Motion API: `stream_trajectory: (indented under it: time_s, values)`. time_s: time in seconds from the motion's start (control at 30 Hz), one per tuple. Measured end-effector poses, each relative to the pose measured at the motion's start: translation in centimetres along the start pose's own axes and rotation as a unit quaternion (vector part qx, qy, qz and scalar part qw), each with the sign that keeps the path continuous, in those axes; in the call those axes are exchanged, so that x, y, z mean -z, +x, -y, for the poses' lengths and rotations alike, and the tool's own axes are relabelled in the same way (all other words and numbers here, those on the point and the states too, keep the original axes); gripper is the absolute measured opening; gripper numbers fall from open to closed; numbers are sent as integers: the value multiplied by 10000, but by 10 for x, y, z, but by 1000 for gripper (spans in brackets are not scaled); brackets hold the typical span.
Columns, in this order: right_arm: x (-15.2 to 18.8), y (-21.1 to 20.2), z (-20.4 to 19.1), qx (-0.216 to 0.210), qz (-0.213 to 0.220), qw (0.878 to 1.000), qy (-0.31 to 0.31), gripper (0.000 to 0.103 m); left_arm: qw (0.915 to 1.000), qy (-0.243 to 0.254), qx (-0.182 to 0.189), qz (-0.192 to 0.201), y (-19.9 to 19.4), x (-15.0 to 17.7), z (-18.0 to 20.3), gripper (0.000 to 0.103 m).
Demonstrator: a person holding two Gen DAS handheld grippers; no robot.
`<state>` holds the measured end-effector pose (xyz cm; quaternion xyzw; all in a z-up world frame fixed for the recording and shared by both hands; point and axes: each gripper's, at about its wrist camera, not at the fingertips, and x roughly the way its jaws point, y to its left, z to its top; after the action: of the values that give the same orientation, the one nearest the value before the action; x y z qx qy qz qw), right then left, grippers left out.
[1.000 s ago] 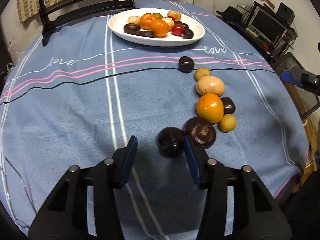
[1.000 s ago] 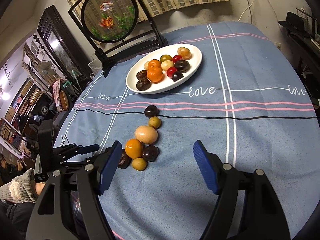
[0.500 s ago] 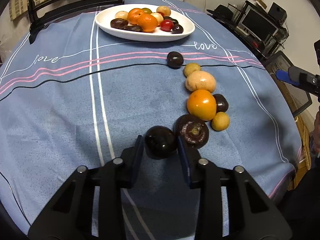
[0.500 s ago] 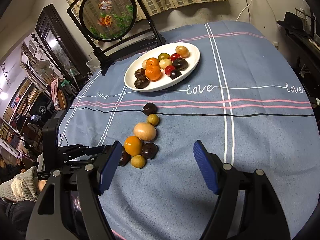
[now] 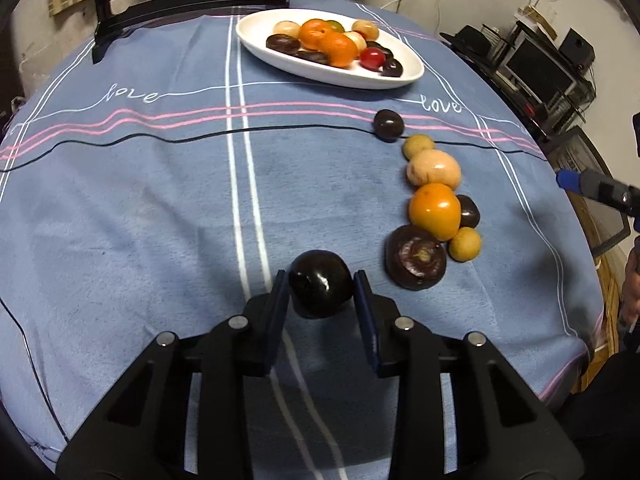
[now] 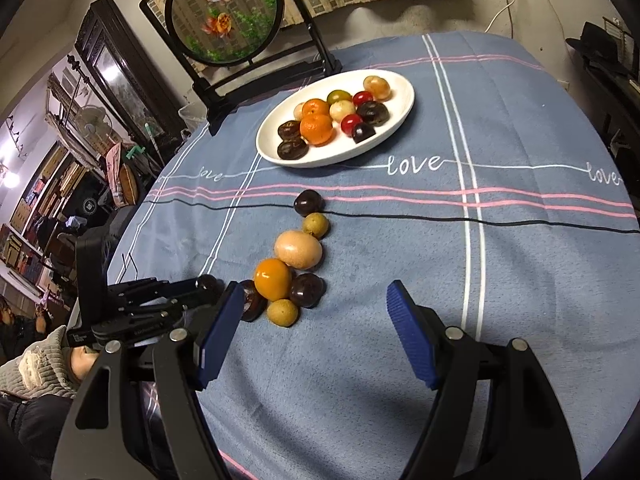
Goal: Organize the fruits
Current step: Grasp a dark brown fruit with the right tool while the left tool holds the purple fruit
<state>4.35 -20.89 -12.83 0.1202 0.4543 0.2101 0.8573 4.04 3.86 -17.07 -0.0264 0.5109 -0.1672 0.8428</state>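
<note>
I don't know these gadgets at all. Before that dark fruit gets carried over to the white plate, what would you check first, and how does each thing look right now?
1. Grip: the left gripper has both pads against the dark round fruit. Ok.
2. Fruit lifted off the tablecloth: cannot tell.
3. Way to the white plate: bare cloth lies straight ahead, and the row of loose fruit, starting with the flat purple fruit, sits off to the right. Ok.
4. Room on the plate: already crowded, with some bare rim at the near edge. Cannot tell whether it is enough.
5. Right gripper: open, empty, and low over the cloth near the loose fruit. Ok.
</note>
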Motion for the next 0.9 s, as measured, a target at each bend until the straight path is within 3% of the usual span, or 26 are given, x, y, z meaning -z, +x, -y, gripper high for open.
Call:
stream_trajectory:
  time_s: [0.33,0.43,0.5,0.57,0.9]
  values:
    - [3,19,-13,174,-265,9978,-589,74,9998,-3,-203,-2,7,-2,4,33]
    - [7,30,-17,179,-397,9959,-790,67,9997,-128,-182,80,-3,0,-1,33]
    - [9,41,-21,118,-542,9940,-941,54,9996,-161,-174,135,-11,1,-3,33]
    - [10,52,-25,58,-639,9924,-1045,47,9995,-194,-199,180,-18,4,-5,33]
    - [4,88,-21,8,-815,9918,-982,36,9978,-445,-420,236,-40,19,-18,33]
